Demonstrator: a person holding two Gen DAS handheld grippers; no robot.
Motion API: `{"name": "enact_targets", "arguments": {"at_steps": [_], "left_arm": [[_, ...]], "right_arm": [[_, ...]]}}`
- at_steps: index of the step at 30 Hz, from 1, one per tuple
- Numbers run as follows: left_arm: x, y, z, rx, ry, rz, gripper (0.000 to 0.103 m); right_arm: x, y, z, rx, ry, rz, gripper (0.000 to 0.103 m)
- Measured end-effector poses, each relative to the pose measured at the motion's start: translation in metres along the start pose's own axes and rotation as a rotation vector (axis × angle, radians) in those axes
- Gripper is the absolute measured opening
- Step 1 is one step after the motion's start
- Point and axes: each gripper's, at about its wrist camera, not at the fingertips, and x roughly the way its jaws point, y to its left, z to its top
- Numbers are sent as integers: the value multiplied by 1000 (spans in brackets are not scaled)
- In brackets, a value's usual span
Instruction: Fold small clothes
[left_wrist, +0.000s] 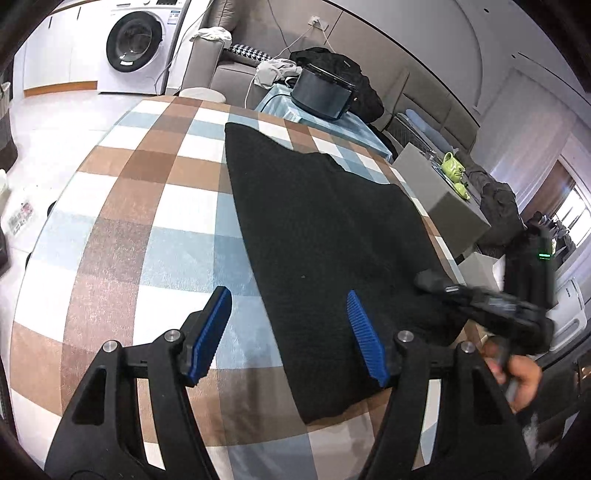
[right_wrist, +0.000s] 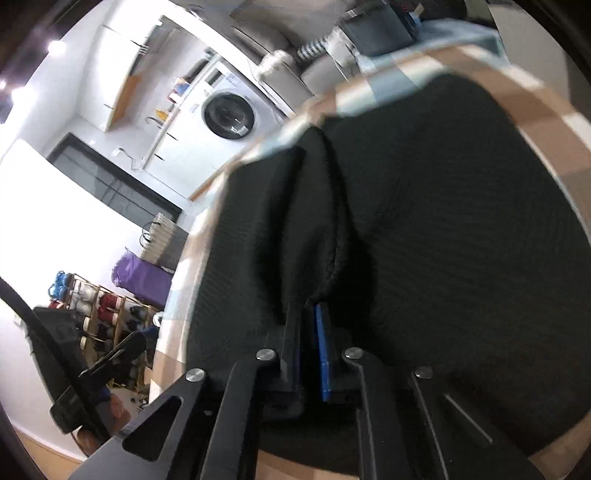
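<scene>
The left gripper (left_wrist: 288, 332) hangs open and empty over the near edge of the checked table (left_wrist: 147, 206). A black knit garment (left_wrist: 325, 236) lies flat there, its right edge pinched in the closed right gripper (right_wrist: 308, 325).

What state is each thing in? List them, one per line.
black garment: spread on the table, one edge bunched up at the right claw.
left claw: open, empty, above the garment's near edge.
right claw: shut on a fold of the garment.
checked tablecloth: flat on the table.
washing machine: door shut.
</scene>
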Motion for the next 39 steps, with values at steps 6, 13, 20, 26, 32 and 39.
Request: {"name": "enact_targets", "arguments": {"at_steps": [6, 13, 20, 26, 32, 39], "left_arm": [[13, -27, 1, 60, 9, -14, 63], [32, -49, -10, 86, 60, -28, 63], [27, -41, -11, 57, 55, -10, 63], [20, -36, -9, 45, 39, 0, 63], [20, -35, -8, 55, 48, 5, 63], [40, -50, -16, 101, 125, -11, 63]], "right_arm": [[-55, 3, -21, -3, -85, 33, 3], [-25, -32, -31, 115, 42, -56, 22], [15, -29, -13, 69, 80, -57, 41], [23, 6, -8, -85, 24, -11, 4], [-21, 25, -11, -133, -64, 7, 4], [10, -21, -13, -43, 84, -249, 7]]}}
